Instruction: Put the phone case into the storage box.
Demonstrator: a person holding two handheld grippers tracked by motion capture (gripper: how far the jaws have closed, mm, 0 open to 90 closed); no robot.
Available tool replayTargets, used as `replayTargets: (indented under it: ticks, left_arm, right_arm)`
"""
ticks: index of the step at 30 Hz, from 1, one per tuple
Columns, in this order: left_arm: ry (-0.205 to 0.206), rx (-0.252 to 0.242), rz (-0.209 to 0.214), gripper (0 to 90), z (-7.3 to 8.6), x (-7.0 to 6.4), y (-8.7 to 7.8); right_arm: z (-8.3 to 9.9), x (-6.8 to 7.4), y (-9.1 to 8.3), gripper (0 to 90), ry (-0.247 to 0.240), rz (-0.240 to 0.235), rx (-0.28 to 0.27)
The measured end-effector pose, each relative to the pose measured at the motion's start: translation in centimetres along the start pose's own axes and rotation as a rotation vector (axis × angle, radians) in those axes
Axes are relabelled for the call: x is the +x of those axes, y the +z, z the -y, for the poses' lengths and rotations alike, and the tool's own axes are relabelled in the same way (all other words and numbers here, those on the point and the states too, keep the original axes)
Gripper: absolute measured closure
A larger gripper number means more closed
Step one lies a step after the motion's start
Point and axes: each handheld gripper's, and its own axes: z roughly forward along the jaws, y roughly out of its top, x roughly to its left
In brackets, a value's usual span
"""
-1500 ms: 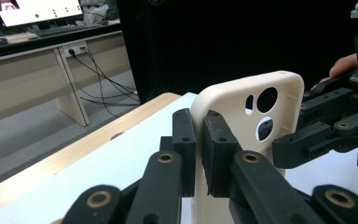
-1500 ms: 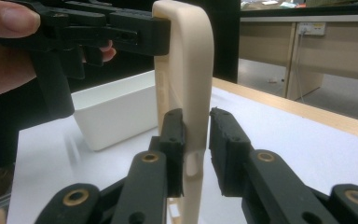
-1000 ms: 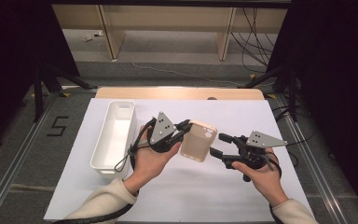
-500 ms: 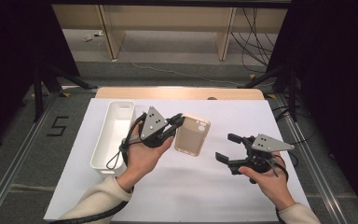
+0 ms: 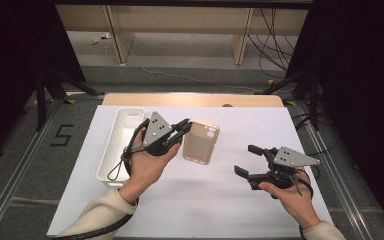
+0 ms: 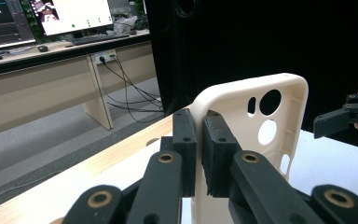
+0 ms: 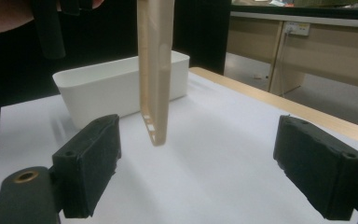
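The right gripper (image 5: pixel 247 161) has withdrawn from the beige plastic phone case (image 5: pixel 200 141), its jaws now spread wide and empty. The left gripper (image 5: pixel 184 129) pinches the case's edge, holding it above the white paper-covered table (image 5: pixel 260 130), beside the white rectangular plastic bin (image 5: pixel 121 145).

A black numeral "5" (image 5: pixel 61 135) is marked on the grey floor, left of the bench (image 5: pixel 280 125).
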Motion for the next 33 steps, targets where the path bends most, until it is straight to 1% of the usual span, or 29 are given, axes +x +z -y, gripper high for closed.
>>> replayTargets:
  ticks: [7,13,15,28,33]
  left_arm:
    - [-0.010,-0.004,-0.016,84.2,-0.1,0.6,-0.5]
    - [-0.011,-0.004,-0.026,84.2,-0.3,1.0,-0.8]
    - [-0.021,-0.008,-0.029,84.2,-0.3,1.2,-0.9]
    - [-0.014,-0.010,-0.050,84.2,-0.4,2.1,-1.6]
    - [-0.020,-0.014,-0.055,84.2,-0.5,2.5,-1.9]
  right_arm:
    - [0.1,-0.2,-0.6,16.0,-0.001,0.016,-0.002]
    - [0.3,-0.3,-0.7,16.1,-0.003,0.021,-0.002]
    - [0.3,-0.4,-0.7,16.1,0.001,0.022,-0.002]
    - [0.5,-0.6,-0.8,16.1,0.010,0.038,-0.003]
    - [0.5,-0.6,-0.8,16.1,0.010,0.040,-0.002]
